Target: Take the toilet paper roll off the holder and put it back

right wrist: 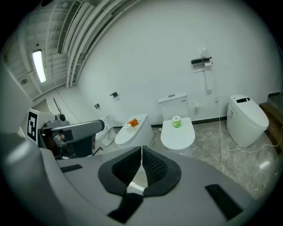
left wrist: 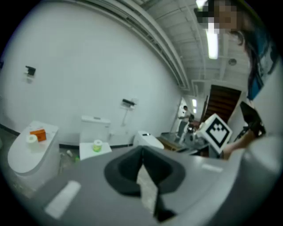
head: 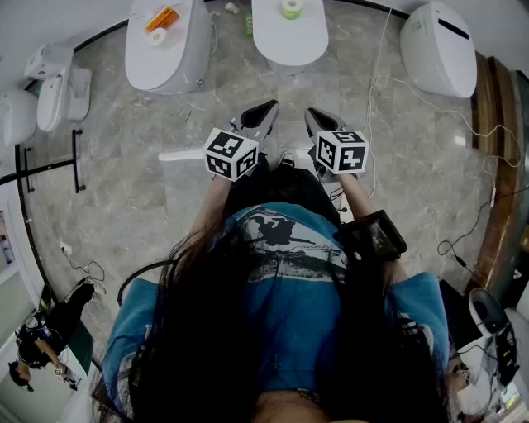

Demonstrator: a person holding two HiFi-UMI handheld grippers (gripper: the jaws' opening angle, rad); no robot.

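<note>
A black wall holder (right wrist: 201, 61) carries a white toilet paper roll (right wrist: 208, 65) with a strip hanging down; in the left gripper view the holder (left wrist: 128, 103) looks small and far off. Both grippers are held at waist height, well short of the wall. My left gripper (head: 266, 109) (left wrist: 142, 152) is shut with nothing in it. Beside it, my right gripper (head: 314, 116) (right wrist: 142, 150) is shut and empty too. A green-wrapped roll (right wrist: 177, 122) (head: 291, 8) stands on the middle toilet lid (head: 289, 41).
The left toilet (head: 169, 58) bears an orange box (head: 165, 16) and a small white roll (head: 157, 36). A third toilet (head: 438, 49) stands at right, with cables (head: 463, 116) across the marble floor. A black rail (head: 50, 169) and white fixtures (head: 50, 91) are at left.
</note>
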